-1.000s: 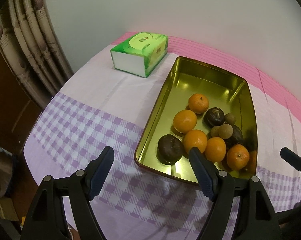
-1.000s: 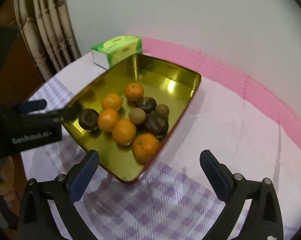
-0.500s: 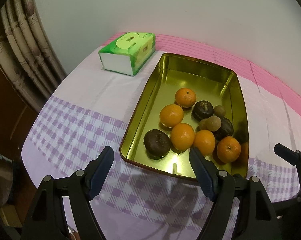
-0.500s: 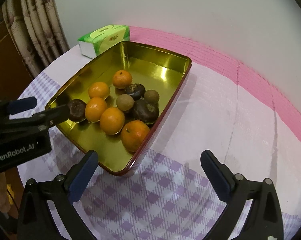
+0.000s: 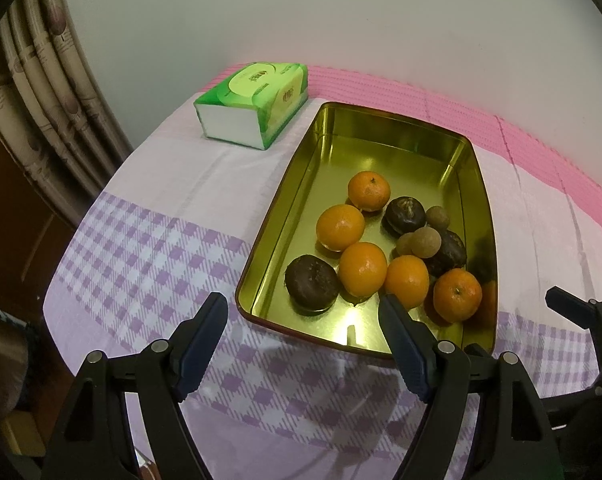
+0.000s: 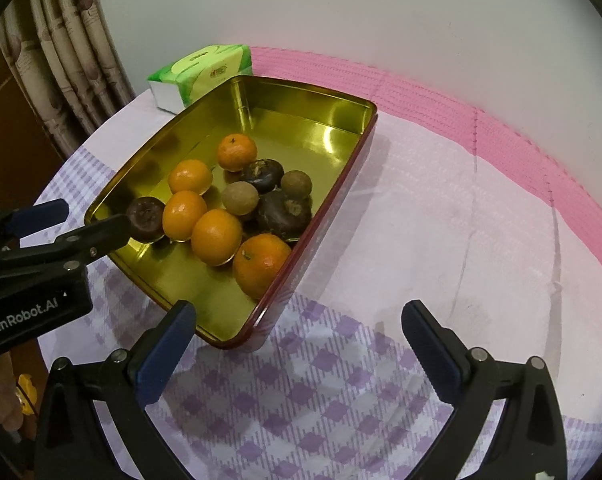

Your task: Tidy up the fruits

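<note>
A gold metal tray (image 5: 337, 128) (image 6: 309, 92) sits on the cloth-covered table. It holds several oranges (image 5: 340, 227) (image 6: 261, 265), dark brown round fruits (image 5: 311, 282) (image 6: 145, 218) and small tan longans (image 5: 425, 242) (image 6: 239, 198), clustered in its near half. My left gripper (image 5: 303, 314) is open and empty, hovering over the tray's near edge. My right gripper (image 6: 297, 320) is open and empty, near the tray's right front corner. The left gripper also shows in the right wrist view (image 6: 81, 220).
A green tissue pack (image 5: 257, 102) (image 6: 201, 72) lies beyond the tray's far left corner. A curtain (image 5: 41, 92) hangs at the left. The table edge drops off at the left. A white wall stands behind.
Both grippers have drawn back and upward a little, so the tray sits further away in both views. Both stay open. The fruits have not moved.
</note>
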Demonstrator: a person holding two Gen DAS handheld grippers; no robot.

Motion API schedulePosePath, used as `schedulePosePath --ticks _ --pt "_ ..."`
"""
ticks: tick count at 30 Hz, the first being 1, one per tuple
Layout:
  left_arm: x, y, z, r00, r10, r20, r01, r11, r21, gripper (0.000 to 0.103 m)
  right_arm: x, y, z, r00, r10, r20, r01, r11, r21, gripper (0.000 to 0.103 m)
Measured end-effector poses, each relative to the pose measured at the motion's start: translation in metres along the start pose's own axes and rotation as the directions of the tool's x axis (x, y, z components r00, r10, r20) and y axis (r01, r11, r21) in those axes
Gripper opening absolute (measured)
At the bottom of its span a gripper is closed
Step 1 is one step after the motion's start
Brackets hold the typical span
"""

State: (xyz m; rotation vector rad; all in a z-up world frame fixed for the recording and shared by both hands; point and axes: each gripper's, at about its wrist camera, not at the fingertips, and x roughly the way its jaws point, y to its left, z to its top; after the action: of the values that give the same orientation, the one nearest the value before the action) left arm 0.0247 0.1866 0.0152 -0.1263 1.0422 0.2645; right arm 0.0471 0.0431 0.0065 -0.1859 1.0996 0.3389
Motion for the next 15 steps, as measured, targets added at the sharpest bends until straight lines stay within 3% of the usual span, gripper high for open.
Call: schedulePosePath --ticks 15 --pt "0.0001 -0.0006 -0.0009 1.000 0.001 0.000 -0.001 1.000 0.000 0.078 0.0001 0.0027 -0.0005 1.000 0.016 -0.007 -0.016 1.000 -0.002 0.102"
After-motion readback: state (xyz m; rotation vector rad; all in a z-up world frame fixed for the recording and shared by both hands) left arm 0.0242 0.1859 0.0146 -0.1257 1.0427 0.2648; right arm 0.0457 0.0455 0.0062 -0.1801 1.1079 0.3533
